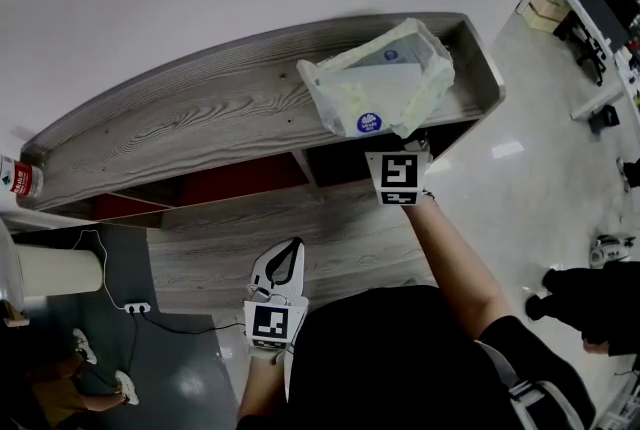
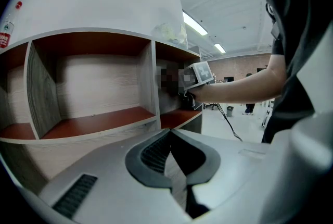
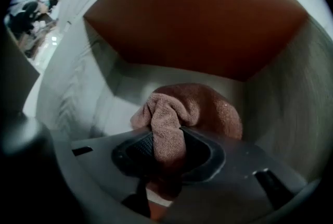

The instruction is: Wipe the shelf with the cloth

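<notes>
The right gripper clamps a bunched fold of soft, light pinkish-brown terry cloth, likely a secure hold, inside the grey wood-grain shelf; the left gripper is closed and empty.

Your right arm stretches straight forward, and your right gripper is clamped on the cloth. Your left gripper sits low, close to your body, jaws pressed together with nothing between them.
</notes>
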`<state>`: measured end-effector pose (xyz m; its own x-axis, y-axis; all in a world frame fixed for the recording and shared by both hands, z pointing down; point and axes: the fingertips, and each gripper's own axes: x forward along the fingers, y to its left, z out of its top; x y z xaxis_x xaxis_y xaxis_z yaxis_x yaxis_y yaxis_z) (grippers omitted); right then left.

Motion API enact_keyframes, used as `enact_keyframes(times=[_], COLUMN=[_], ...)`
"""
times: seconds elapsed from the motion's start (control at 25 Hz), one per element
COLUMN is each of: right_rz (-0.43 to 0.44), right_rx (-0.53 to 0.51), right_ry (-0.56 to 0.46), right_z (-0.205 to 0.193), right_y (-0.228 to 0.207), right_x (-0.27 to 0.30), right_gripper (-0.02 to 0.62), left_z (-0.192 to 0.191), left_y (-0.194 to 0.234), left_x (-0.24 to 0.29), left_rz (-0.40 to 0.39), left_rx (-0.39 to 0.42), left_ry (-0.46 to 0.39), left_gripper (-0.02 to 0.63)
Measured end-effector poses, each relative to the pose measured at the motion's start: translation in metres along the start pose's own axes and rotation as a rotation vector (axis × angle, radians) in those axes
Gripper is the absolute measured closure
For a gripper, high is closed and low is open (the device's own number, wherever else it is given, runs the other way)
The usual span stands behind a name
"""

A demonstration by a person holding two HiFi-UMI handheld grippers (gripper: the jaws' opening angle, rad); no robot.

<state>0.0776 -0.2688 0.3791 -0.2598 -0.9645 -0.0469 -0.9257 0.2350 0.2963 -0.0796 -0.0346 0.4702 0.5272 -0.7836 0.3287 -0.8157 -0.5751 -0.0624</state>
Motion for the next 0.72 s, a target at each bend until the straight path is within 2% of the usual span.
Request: enact_keyframes(times=[0.2, 0.44, 0.72], right_rz=[0.173, 0.242, 0.294], right_rx=[-0.079, -0.151, -0.37], right_ry=[0.009, 0.011, -0.03], right_z=[0.002, 0.001, 0.021], right_y=[0.043, 0.065, 0.1], right_x=[0.003, -0.001, -0.018], right_gripper=[0.482, 0.482, 0.48], left_z=[-0.001, -0.001, -0.006], left_y=[0.0, 0.004, 0.001], left_x=[0.0, -0.003, -0.004], left_rz=[0.0, 0.016, 0.016], left_rx=[0.003, 0.009, 0.003], left_ry=[0.004, 0.012, 0.022], left_gripper=[0.6, 0.6, 0.6])
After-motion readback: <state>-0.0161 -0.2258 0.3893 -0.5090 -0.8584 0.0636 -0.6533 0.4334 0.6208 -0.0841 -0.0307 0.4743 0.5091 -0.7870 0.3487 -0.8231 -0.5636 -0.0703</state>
